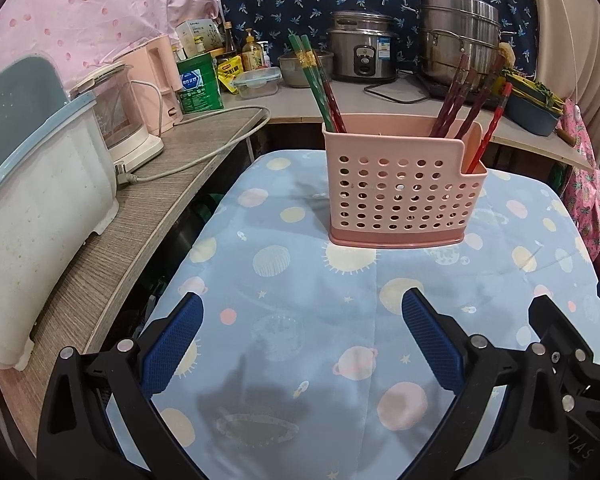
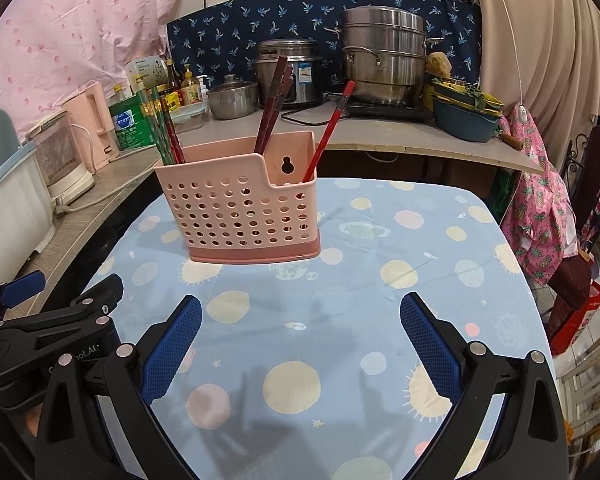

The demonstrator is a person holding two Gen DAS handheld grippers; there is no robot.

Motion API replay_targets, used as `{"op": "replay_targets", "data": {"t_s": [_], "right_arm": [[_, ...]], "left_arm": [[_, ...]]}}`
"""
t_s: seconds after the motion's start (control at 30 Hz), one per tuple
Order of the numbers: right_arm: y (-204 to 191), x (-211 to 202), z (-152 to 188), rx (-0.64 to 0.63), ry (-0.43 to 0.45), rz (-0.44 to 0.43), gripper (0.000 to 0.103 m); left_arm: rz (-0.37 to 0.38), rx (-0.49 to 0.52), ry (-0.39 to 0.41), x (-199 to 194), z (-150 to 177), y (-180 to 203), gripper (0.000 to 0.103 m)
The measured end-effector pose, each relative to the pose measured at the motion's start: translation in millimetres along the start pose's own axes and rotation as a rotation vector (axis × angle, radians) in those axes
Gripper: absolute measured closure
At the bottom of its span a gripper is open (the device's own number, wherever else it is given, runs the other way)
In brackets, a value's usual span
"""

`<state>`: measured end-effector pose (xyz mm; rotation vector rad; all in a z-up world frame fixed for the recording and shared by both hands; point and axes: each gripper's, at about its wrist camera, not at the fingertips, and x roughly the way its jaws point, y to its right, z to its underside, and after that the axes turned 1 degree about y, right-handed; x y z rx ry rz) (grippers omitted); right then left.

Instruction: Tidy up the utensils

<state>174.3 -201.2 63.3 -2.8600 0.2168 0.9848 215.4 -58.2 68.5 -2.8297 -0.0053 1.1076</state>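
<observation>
A pink perforated utensil holder (image 1: pixel 400 192) stands upright on the blue planet-print tablecloth (image 1: pixel 300 280); it also shows in the right wrist view (image 2: pixel 240 212). Green and dark red chopsticks (image 1: pixel 320 84) lean in its left compartment. Dark red chopsticks (image 1: pixel 468 92) stand in the middle. A bright red chopstick (image 1: pixel 494 128) leans in the low right compartment, seen too in the right wrist view (image 2: pixel 328 132). My left gripper (image 1: pixel 302 336) is open and empty, well short of the holder. My right gripper (image 2: pixel 300 336) is open and empty, beside the left one.
A counter runs along the left and back with a white tub (image 1: pixel 40 216), a steamer appliance (image 1: pixel 128 112), a loose power plug (image 1: pixel 128 178), a rice cooker (image 1: pixel 360 52) and stacked steel pots (image 1: pixel 460 40). Pink clothing (image 2: pixel 540 208) hangs at the table's right edge.
</observation>
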Motion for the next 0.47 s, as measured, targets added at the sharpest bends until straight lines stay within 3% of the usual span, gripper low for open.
{"op": "replay_targets", "data": {"t_s": [0.47], "right_arm": [[-2.6,4.1,-6.4,-0.005,0.000,0.014,0.007]], "left_arm": [[0.021,0.002,0.005,0.2,-3.4,-1.1,0.008]]}}
